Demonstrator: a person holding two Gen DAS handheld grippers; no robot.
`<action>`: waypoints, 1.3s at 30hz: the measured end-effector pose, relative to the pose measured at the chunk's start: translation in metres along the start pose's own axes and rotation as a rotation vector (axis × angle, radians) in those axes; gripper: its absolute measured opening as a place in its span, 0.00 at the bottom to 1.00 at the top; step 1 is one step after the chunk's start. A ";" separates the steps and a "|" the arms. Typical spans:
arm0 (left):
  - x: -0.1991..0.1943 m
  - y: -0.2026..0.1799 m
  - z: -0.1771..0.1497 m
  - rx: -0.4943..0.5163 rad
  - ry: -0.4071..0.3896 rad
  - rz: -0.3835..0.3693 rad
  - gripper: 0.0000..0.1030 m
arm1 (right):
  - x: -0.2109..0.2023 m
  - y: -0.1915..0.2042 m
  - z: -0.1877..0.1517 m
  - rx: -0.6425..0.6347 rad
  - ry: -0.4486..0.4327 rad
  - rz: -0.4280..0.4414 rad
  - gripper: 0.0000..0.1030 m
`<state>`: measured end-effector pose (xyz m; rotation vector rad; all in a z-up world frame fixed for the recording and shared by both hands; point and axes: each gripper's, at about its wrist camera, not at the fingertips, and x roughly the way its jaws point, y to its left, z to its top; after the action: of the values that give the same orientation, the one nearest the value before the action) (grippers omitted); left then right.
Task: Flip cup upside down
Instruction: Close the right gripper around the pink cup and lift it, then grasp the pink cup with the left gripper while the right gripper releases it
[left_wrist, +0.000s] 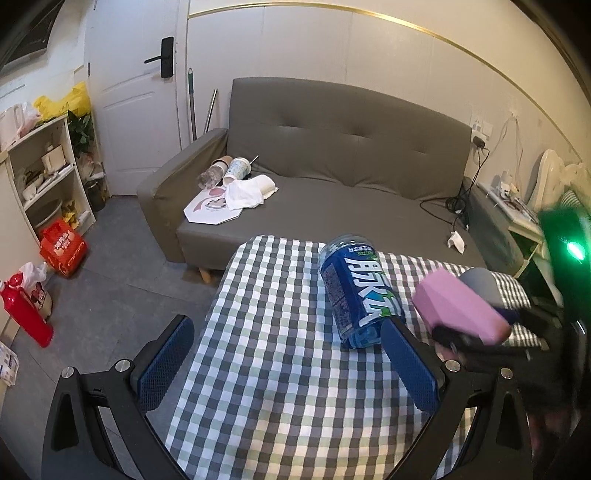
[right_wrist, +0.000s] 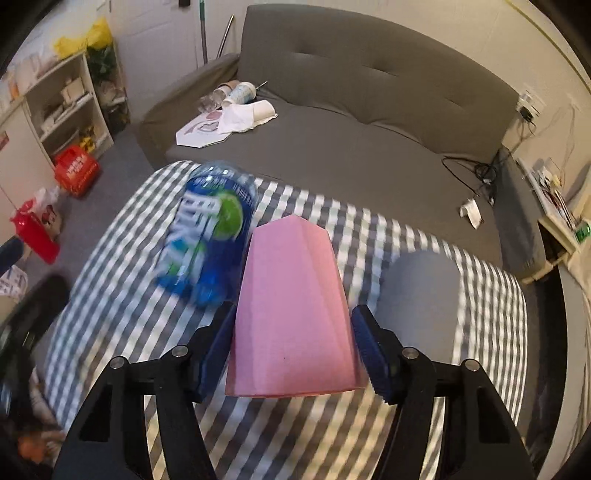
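A pink faceted cup (right_wrist: 291, 314) is held between the blue pads of my right gripper (right_wrist: 295, 343), lifted above the checked tablecloth (right_wrist: 122, 314), with its closed base pointing away and its wide rim toward the camera. In the left wrist view the cup (left_wrist: 458, 306) shows blurred at the right, tilted in the right gripper. My left gripper (left_wrist: 288, 365) is open and empty, low over the tablecloth (left_wrist: 266, 369), near the blue bottle.
A blue-labelled plastic bottle (left_wrist: 354, 291) lies on its side on the table; it also shows in the right wrist view (right_wrist: 207, 232). A grey rounded object (right_wrist: 421, 291) sits on the cloth at the right. A grey sofa (left_wrist: 332, 155) with litter stands beyond.
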<state>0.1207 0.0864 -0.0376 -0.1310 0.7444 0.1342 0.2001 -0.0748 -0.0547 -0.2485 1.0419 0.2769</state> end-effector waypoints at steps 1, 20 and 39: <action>-0.004 0.000 -0.001 -0.004 -0.007 0.000 1.00 | -0.009 0.000 -0.013 0.027 0.002 0.009 0.62; -0.066 -0.033 -0.045 0.094 -0.015 0.013 1.00 | -0.041 0.004 -0.140 0.269 0.038 0.063 0.64; -0.030 -0.133 -0.068 0.176 0.253 -0.089 1.00 | -0.119 -0.129 -0.153 0.274 -0.165 -0.058 0.87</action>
<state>0.0756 -0.0582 -0.0574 -0.0127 0.9976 -0.0339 0.0631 -0.2598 -0.0158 -0.0081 0.8959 0.0980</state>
